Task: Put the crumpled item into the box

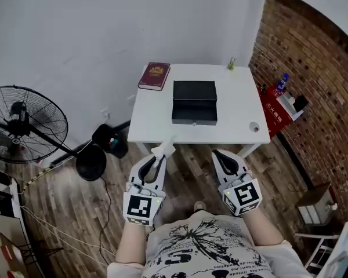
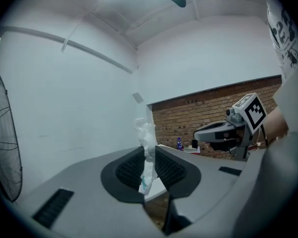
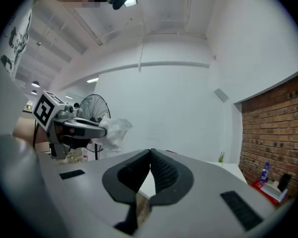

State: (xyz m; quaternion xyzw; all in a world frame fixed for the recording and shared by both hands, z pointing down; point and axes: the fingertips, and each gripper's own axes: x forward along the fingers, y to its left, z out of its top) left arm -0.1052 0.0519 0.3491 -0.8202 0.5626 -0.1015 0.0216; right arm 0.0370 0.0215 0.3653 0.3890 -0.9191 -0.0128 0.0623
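Note:
A crumpled white wad (image 1: pixel 163 149) sticks out of my left gripper (image 1: pixel 160 155), which is shut on it and hangs over the floor just before the table's front edge. In the left gripper view the crumpled wad (image 2: pixel 147 155) stands pinched between the dark pads. The open black box (image 1: pixel 194 102) sits in the middle of the white table (image 1: pixel 148 120). My right gripper (image 1: pixel 218 153) hovers beside the left one with its jaws shut and nothing between them; its tip (image 3: pixel 150 155) shows the pads meeting. From the right gripper view the wad (image 3: pixel 111 131) shows at the left gripper's tip.
A dark red book (image 1: pixel 154 76) lies at the table's back left. A small round object (image 1: pixel 254 127) rests near the front right corner, a small plant (image 1: pixel 231 63) at the back. A standing fan (image 1: pixel 23 126) is left, a brick wall (image 1: pixel 313 86) right.

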